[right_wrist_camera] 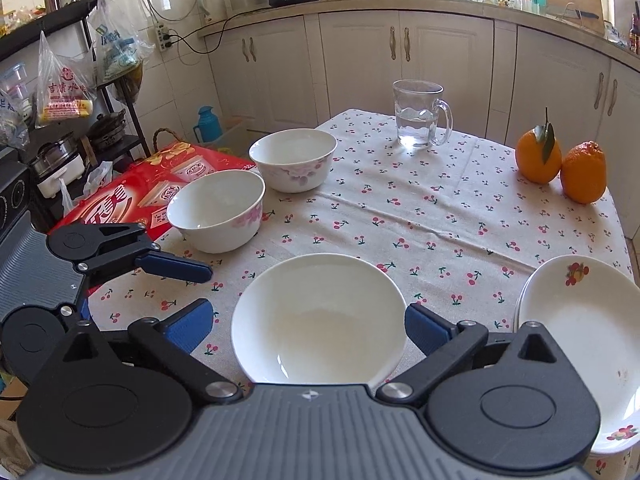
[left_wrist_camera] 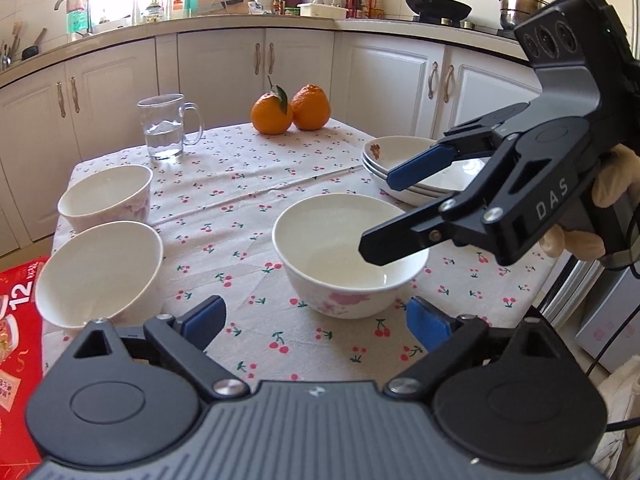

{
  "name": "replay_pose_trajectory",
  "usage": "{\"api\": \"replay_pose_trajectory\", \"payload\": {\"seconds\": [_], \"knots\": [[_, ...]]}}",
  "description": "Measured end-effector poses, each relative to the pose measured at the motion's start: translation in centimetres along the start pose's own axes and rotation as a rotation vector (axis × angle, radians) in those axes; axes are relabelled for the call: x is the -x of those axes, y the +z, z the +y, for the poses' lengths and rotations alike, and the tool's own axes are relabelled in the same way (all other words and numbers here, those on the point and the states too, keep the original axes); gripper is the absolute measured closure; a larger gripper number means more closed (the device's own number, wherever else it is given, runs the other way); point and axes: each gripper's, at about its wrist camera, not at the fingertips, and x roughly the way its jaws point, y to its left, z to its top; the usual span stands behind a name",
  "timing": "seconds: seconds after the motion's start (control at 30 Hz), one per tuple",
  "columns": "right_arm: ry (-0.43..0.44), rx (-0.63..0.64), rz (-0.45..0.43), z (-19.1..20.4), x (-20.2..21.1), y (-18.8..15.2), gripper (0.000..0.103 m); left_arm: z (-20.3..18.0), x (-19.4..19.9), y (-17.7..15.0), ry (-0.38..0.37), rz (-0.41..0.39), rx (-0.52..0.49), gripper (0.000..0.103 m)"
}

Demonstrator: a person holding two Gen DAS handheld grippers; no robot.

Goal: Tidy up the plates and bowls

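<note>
Two wrist views of a table [right_wrist_camera: 420, 216] with a cherry-print cloth. My left gripper [left_wrist_camera: 316, 324] stands spread with nothing between its blue pads [left_wrist_camera: 206, 322]; just ahead of it sits a white bowl [left_wrist_camera: 350, 254] with pink flowers, upright on the cloth. My right gripper [right_wrist_camera: 308, 326] is likewise spread wide and holds nothing: in its own view that bowl lies between the two fingers, the pads apart from its rim. In the left view the right gripper reaches in from the right, its lower finger hanging over the bowl's right rim. Two more flowered bowls stand close together at the table's left edge, the far bowl [right_wrist_camera: 294, 158] and the near bowl [right_wrist_camera: 216, 210]. A stack of plates [right_wrist_camera: 580, 344] rests at the right edge. Farther back stand a glass mug [right_wrist_camera: 418, 114] with water and two oranges [right_wrist_camera: 560, 164], touching.
</note>
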Motion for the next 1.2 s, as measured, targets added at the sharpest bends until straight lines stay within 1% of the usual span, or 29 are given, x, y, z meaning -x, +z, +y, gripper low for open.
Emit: {"api": "replay_pose_trajectory", "payload": {"seconds": [0.07,0.17,0.3,0.43,0.63,0.87,1.2], "knots": [[-0.019,0.016,-0.002,0.4,0.2,0.0,0.0,0.3,0.6,-0.3,0.03,-0.001,0.004,0.006],[-0.022,0.034,-0.008,1.0,0.3,0.0,0.0,1.0,1.5,-0.8,0.061,-0.008,0.03,0.006],[-0.058,0.066,0.002,2.1,0.2,0.1,0.0,1.6,2.4,-1.4,0.107,-0.016,0.058,0.004],[-0.057,0.09,0.012,3.1,0.0,0.5,0.0,2.5,3.0,-2.1,0.138,-0.014,0.084,0.004],[-0.042,0.125,0.025,4.7,-0.8,1.3,0.0,3.8,3.8,-3.2,0.172,-0.019,0.109,0.004],[-0.001,0.148,0.037,6.1,-2.4,2.8,0.0,5.9,4.0,-3.4,0.207,-0.03,0.123,0.004],[0.05,0.18,0.067,7.1,-5.7,5.7,0.0,8.6,2.7,-3.2,0.259,-0.04,0.146,0.004]]}}
